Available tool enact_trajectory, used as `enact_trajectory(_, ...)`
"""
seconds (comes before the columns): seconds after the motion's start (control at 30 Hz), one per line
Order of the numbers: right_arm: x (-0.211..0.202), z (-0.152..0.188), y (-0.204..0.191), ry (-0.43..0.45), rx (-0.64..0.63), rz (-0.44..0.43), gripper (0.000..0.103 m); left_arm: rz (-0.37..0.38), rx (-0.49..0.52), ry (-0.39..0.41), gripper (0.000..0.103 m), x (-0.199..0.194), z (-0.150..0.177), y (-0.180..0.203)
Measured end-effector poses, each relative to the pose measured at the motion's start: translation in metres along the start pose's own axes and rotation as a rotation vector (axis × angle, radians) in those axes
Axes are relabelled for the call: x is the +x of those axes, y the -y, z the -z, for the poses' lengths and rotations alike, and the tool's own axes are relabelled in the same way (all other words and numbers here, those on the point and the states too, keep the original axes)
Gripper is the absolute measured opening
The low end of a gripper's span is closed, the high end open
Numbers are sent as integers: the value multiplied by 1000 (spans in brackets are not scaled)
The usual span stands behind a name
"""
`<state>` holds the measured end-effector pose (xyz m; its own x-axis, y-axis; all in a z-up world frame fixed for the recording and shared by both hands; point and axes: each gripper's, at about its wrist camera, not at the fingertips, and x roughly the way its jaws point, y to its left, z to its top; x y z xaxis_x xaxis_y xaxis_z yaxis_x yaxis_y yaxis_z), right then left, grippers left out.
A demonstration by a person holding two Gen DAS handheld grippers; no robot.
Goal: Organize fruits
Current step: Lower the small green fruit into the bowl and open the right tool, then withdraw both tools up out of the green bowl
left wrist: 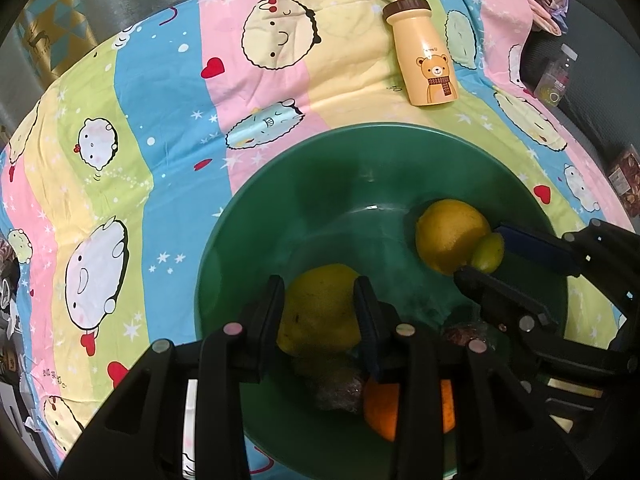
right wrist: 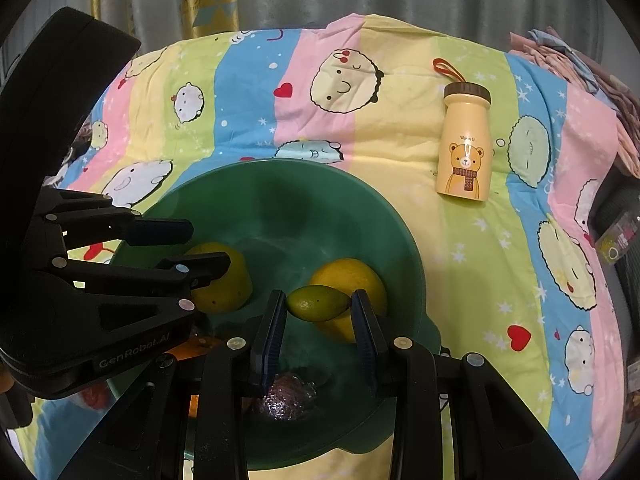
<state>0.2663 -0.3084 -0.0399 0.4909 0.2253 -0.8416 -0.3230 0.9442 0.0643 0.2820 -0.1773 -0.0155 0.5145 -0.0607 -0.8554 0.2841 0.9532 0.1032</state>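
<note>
Over the green basin (left wrist: pixel 224 248) on the cartoon bedsheet (left wrist: pixel 160 128), both your grippers hang down with fruit between their pads. Your left gripper (left wrist: pixel 320 308) is clamped on a large yellow citrus (left wrist: pixel 316 304), gripped across its middle. Your right gripper (right wrist: pixel 318 304) is clamped on a small green lime (right wrist: pixel 316 303), held end to end, just in front of a second yellow citrus (right wrist: pixel 352 280) lying in the basin. An orange (left wrist: pixel 382 412) and a dark foil-wrapped lump (right wrist: pixel 286 400) sit lower in the basin, partly hidden by the fingers.

The big citrus looks firm, fairly heavy and waxy, so you likely want the pads kept at its widest girth; off-centre, it could squirt out. The lime seems light and hard but smooth and tapered, and the end-to-end hold may let it pivot, so a grip across its belly would probably be surer. A bear-print bottle (right wrist: pixel 464 144) lies well apart on the sheet.
</note>
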Motion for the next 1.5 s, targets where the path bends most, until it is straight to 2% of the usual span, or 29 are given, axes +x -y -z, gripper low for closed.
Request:
enact_trajectory(0.97,-2,0,3,-1,18,9,35,11,-14,1,38,-1,-1,-2)
enact_trajectory(1.1,-4,2,5,4,30,9,36,12,-21,11,50,-3,0,-3)
enact_trajectory(1.17,-6,2,6,9,40,2,40,12,-23,19,57,-5,1,-3)
enact_trajectory(1.37,-11,4,6,17,49,-2,43,7,-42,34,69,-12,3,-7)
enact_trajectory(1.5,-17,4,6,27,60,8,53,4,-53,44,73,-17,5,-10)
